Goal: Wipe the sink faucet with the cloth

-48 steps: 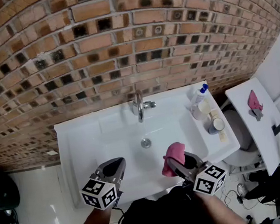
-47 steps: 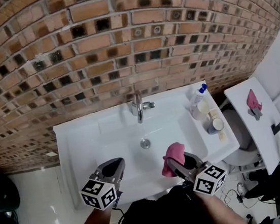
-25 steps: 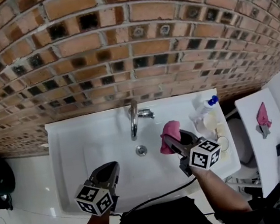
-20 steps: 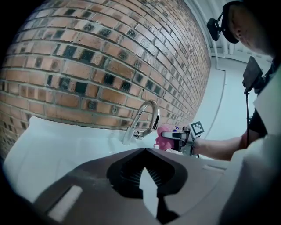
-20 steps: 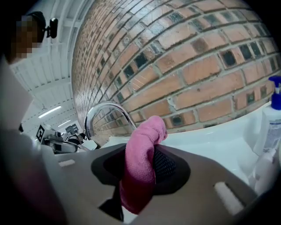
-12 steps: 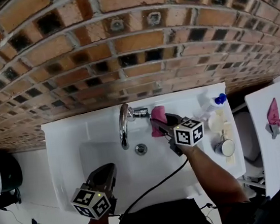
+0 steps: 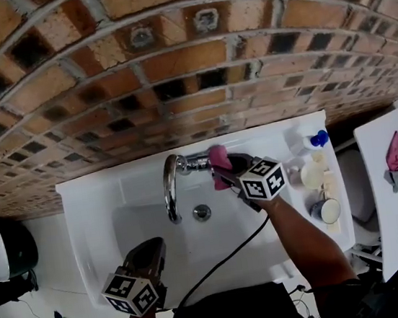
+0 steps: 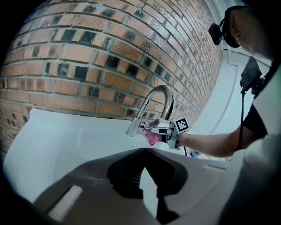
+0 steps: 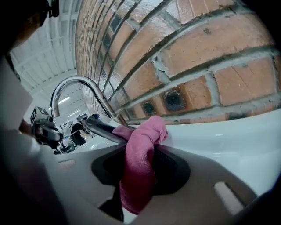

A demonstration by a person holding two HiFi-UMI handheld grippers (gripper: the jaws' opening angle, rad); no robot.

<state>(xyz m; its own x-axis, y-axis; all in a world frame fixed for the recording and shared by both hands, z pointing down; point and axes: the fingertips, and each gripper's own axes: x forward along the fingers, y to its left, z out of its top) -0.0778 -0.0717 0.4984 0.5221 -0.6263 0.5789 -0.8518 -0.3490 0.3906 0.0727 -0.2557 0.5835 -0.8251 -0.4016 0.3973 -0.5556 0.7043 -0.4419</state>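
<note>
Two risks we see. The right gripper [image 7: 223, 167] clamps the pink cloth [image 7: 217, 158] against the faucet [image 7: 168, 188] lever, so a hard push could open the water or strip the cloth out. The left gripper [image 7: 150, 250] is closed and empty, near the sink [image 7: 89, 205] front.

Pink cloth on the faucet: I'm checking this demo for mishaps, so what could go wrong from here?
1. The pink cloth in the right gripper sits against the side handle of the faucet; a hard push might turn the water on.
2. The cloth is bunched, so the bare gripper could scrape the chrome.
3. The forearm passes near the cup on the sink ledge and might knock it.
</note>
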